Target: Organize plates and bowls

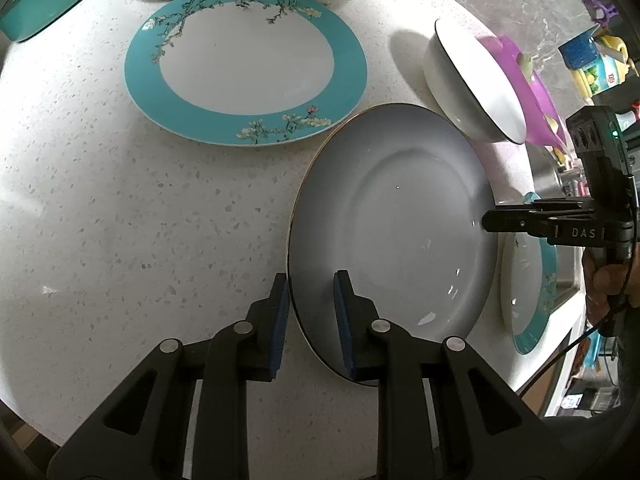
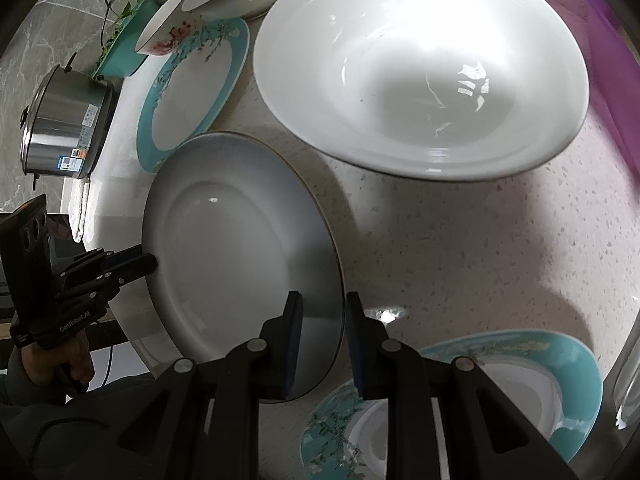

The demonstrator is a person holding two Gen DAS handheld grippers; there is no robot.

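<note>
Left wrist view is showing a pale grey plate (image 1: 394, 224) with a thin dark rim, lying on the speckled white counter (image 1: 120, 220) while left tongs (image 1: 311, 320) and right tongs (image 2: 320, 344) are clamping opposite rims (jaws narrow). Teal-bordered plates (image 1: 244, 64) and white bowls (image 2: 420, 68) are crowding it closely.

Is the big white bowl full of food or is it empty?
Empty. In the right wrist view the big white bowl shows only its bare, shiny white inside, with reflections of light at the bottom and no food or water in it.
</note>
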